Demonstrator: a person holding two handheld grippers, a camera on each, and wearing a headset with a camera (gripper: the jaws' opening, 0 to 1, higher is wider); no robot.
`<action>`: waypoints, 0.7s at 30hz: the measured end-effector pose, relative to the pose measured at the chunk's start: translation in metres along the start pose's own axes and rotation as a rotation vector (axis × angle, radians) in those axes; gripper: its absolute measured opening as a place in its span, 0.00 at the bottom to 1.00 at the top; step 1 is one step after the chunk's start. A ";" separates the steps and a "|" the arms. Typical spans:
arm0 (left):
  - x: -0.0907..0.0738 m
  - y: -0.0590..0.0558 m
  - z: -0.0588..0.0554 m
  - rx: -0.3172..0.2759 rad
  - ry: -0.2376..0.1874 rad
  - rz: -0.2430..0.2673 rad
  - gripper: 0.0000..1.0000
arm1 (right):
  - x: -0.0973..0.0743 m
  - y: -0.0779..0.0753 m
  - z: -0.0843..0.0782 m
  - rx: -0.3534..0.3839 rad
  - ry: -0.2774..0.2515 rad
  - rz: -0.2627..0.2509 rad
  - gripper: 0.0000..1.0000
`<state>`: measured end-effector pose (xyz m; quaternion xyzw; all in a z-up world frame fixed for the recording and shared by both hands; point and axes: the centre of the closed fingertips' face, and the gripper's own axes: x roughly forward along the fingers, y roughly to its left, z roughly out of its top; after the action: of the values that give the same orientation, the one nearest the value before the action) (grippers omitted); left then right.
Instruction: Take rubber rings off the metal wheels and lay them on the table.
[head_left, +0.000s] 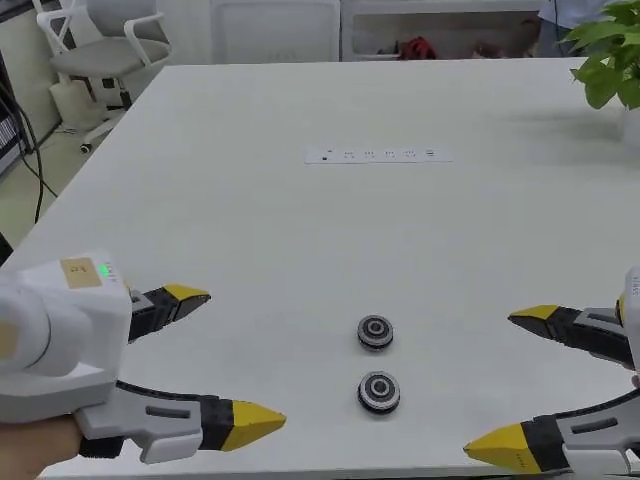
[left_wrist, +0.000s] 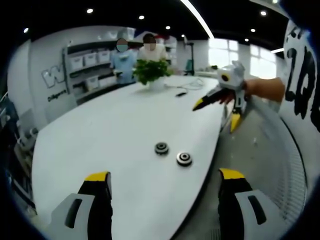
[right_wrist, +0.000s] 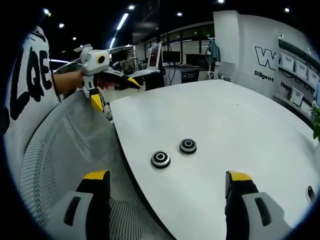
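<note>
Near the table (head_left: 300, 250) edge: two metal wheels (head_left: 375, 333), probably weighty; rubber rings (head_left: 363, 395) probably stretchy, so you pinch the outer band; left gripper (head_left: 243, 357), right gripper (head_left: 490, 383): jaws wide, empty.

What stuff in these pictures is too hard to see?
Head view: where rubber meets metal on the far wheel and near wheel, too small.
Head view: right tool body, cut off by the picture edge.
Head view: marks on the white strip, too small to read.
</note>
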<state>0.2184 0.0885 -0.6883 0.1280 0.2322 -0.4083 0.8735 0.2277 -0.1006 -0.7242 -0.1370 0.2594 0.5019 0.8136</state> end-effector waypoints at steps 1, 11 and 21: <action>0.000 0.000 0.000 0.001 -0.001 0.000 0.89 | 0.000 0.001 0.000 0.000 0.000 0.001 0.92; 0.000 -0.006 0.002 0.018 0.002 -0.007 0.89 | 0.000 0.005 0.005 -0.007 -0.019 0.013 0.90; 0.002 -0.009 0.004 0.037 0.004 -0.007 0.89 | -0.003 0.008 0.007 0.003 -0.039 0.016 0.88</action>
<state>0.2133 0.0799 -0.6865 0.1442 0.2269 -0.4155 0.8689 0.2213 -0.0961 -0.7161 -0.1240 0.2454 0.5105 0.8148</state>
